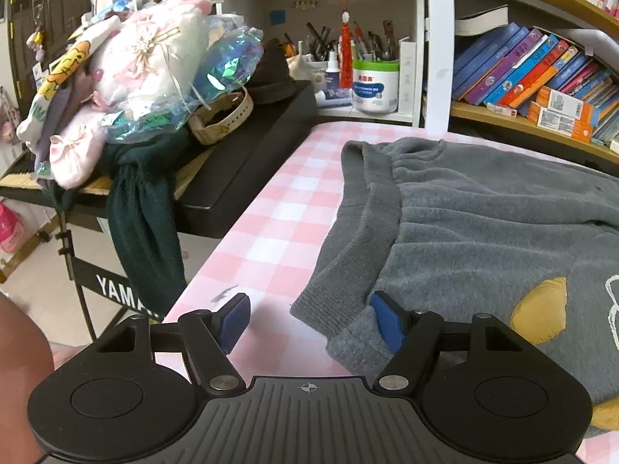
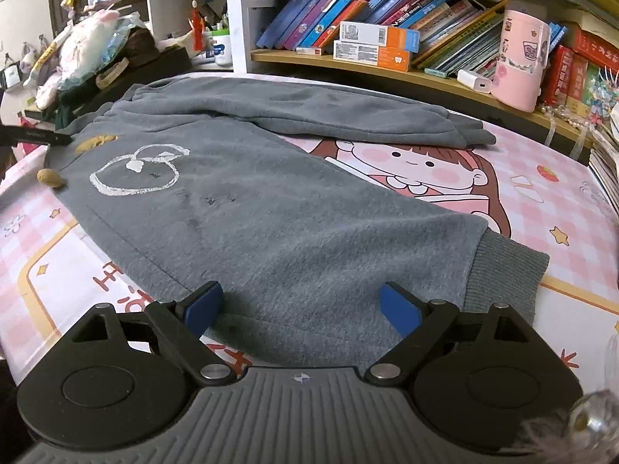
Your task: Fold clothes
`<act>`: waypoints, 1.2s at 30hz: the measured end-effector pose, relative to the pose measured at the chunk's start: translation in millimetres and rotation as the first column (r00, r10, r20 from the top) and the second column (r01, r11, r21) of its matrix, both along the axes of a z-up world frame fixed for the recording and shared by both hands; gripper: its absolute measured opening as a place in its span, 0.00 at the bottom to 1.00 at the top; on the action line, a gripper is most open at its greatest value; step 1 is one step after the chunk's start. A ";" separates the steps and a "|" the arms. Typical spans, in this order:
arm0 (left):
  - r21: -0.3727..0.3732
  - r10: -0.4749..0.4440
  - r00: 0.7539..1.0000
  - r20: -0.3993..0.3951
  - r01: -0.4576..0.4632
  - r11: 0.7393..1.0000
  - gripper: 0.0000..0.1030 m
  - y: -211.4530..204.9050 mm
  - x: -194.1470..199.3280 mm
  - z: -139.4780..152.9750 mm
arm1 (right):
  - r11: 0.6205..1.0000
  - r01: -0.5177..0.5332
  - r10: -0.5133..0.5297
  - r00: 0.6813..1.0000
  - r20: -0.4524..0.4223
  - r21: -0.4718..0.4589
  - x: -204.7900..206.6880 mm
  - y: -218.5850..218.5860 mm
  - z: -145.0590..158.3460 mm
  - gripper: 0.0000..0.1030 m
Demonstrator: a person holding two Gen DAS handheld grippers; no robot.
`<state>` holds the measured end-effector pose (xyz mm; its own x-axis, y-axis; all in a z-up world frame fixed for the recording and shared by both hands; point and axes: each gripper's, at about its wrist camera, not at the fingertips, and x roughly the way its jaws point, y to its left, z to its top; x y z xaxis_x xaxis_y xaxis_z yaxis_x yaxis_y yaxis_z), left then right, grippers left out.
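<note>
Grey fleece trousers [image 1: 483, 224] lie flat on the pink checked table cover [image 1: 286, 208], with a white outline drawing and yellow patches on the front. In the left wrist view my left gripper [image 1: 309, 313] stands open at the near corner of the ribbed waistband [image 1: 379, 208]. Its right pad [image 1: 387, 324] rests against the cloth, and its left pad is over bare cover. My right gripper [image 2: 300, 301] is open above the near leg of the trousers [image 2: 271, 201], a little short of the ribbed cuff [image 2: 503, 266]. The far leg [image 2: 348, 116] lies stretched out behind.
A black keyboard [image 1: 247, 178] left of the table carries a heap of soft toys and clothes [image 1: 147, 69]. Shelves behind hold books [image 2: 348, 7], a white tub [image 1: 375, 85] and a pink cup [image 2: 522, 65]. The cover's cartoon girl [image 2: 418, 166] shows between the legs.
</note>
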<state>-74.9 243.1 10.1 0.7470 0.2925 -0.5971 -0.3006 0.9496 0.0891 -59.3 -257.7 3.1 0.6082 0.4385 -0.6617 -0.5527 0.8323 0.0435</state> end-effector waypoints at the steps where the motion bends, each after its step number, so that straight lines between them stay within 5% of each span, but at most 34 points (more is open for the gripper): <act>1: 0.009 -0.005 1.000 0.006 0.005 1.000 0.69 -1.7 -1.2 1.2 | 1.000 0.018 -0.019 1.000 0.007 0.012 0.1 -2.3 1.2 0.83; 4: 0.041 -0.017 0.998 0.064 0.015 0.999 0.69 -9.2 -9.1 13.3 | 0.990 0.102 -0.106 0.994 0.032 0.100 1.5 -17.6 8.3 0.78; 6: 0.025 -0.051 0.990 0.130 0.048 0.999 0.69 -14.7 -14.8 24.0 | 0.975 0.151 -0.155 0.988 0.016 0.164 4.0 -27.1 10.1 0.48; 8: -0.009 -0.098 0.979 0.181 0.102 0.995 0.69 -19.7 -17.3 32.0 | 0.975 0.165 -0.166 0.986 -0.009 0.147 7.6 -26.9 6.0 0.28; 12: -0.070 -0.180 0.970 0.161 0.193 0.979 0.66 -30.1 -5.4 25.5 | 0.983 0.172 -0.173 0.985 0.002 0.065 11.4 -23.7 2.9 0.18; 15: -0.093 -0.173 0.977 0.128 0.186 0.978 0.66 -32.1 2.4 14.8 | 0.972 0.236 -0.235 0.971 0.049 -0.013 17.6 -29.1 1.9 0.18; 25: -0.132 -0.165 0.979 0.120 0.180 0.975 0.66 -30.0 5.7 6.8 | 0.956 0.286 -0.278 0.954 0.110 -0.069 20.8 -29.2 -0.5 0.17; 29: -0.133 -0.172 0.977 0.126 0.189 0.973 0.66 -33.5 7.9 8.0 | 0.964 0.267 -0.263 0.960 0.098 -0.021 16.5 -28.8 2.8 0.33; 36: -0.131 -0.200 0.970 0.139 0.218 0.967 0.74 -46.7 9.8 6.7 | 0.963 0.270 -0.270 0.955 0.123 0.014 11.4 -24.7 10.1 0.44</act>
<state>-65.1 196.4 16.8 0.8528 0.0391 -0.5208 -0.0938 0.9924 -0.0791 -47.9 -282.4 13.1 0.7803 0.2447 -0.5755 -0.3082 0.9512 -0.0134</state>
